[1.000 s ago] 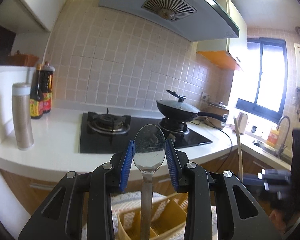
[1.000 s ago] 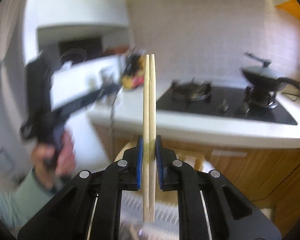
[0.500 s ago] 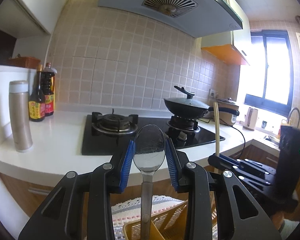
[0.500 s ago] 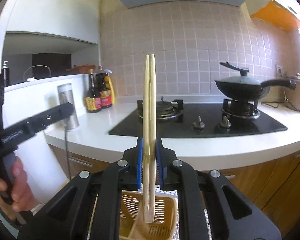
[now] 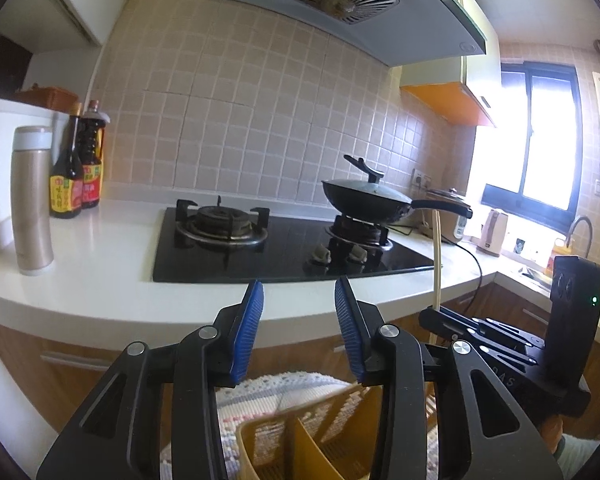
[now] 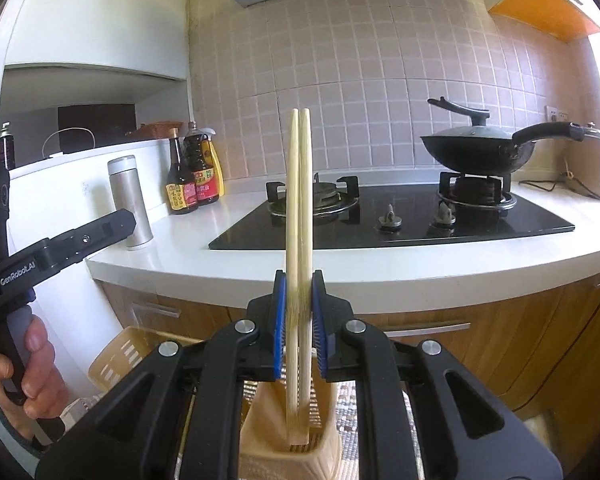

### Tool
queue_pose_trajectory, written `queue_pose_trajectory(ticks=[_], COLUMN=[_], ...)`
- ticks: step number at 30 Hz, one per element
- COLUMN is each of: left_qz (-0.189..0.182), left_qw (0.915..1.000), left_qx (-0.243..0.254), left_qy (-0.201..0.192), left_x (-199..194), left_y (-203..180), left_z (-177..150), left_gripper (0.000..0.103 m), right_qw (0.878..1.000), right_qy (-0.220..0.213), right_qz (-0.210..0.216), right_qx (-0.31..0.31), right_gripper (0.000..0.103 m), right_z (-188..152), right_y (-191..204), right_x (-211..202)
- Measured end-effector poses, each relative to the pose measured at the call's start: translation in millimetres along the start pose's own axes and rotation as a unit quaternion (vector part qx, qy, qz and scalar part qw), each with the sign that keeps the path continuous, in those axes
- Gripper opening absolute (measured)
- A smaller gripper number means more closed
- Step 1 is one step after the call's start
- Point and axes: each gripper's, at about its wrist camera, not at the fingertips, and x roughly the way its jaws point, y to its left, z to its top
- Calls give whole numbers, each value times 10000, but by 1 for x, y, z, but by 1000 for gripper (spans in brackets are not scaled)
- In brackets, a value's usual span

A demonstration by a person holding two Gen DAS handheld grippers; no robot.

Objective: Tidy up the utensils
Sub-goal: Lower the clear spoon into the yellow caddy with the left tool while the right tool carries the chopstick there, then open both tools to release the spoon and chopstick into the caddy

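Two chopsticks [image 6: 299, 240] stood upright, pinched by the right gripper [image 6: 299, 332], tips inside the yellow holder [image 6: 288, 446], not yet released; the left gripper [image 5: 299, 328] hung spread, empty.

basket [image 5: 284, 444]: cut off at the 6 o'clock edge of the left wrist view — its sides run behind the left gripper [image 5: 299, 328] fingers.
basket floor: not visible in either view.
chopsticks [image 6: 299, 240]: lower ends sink into the basket [image 6: 260, 436] at 6 o'clock; whether they touch bottom cannot be told.
bottle labels [image 6: 188, 192]: print too small to read.
person's hand [image 6: 32, 372]: cropped at the 8 o'clock edge of the right wrist view.
right gripper [image 5: 440, 316]: seen from the left wrist at 4 o'clock — its fingertips sit behind the left gripper's arm.
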Motion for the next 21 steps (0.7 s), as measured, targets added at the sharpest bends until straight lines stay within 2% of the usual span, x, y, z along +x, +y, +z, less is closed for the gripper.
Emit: queue_pose_trajectory(ticks=[5,15,18,20,21], left_qz=[-89,94,166,251,295], left_qw=[9998,9999,9997,9990,9985], left_qx=[-157,-10,48,90,96], left_qy=[56,65,169,353,443], left_x=[-16,-72,-93,-110,-116], left_y=[1,-20,-27,-29,-29], left_z=[1,12,13,4,-2], left_gripper=[45,47,50,57,57], right_qw=[9998,9992,9982,9967,9946], right_qy=[144,321,485,685,881], right_qz=[133,239,317,300,337], right_qx=[75,-41,-159,-316,-428], right_gripper=[18,24,24,24,24], right_z=[-3,-2,0,-3,-6], right_y=[1,18,29,38,44], right_x=[-18,-70,-85,-93,-97])
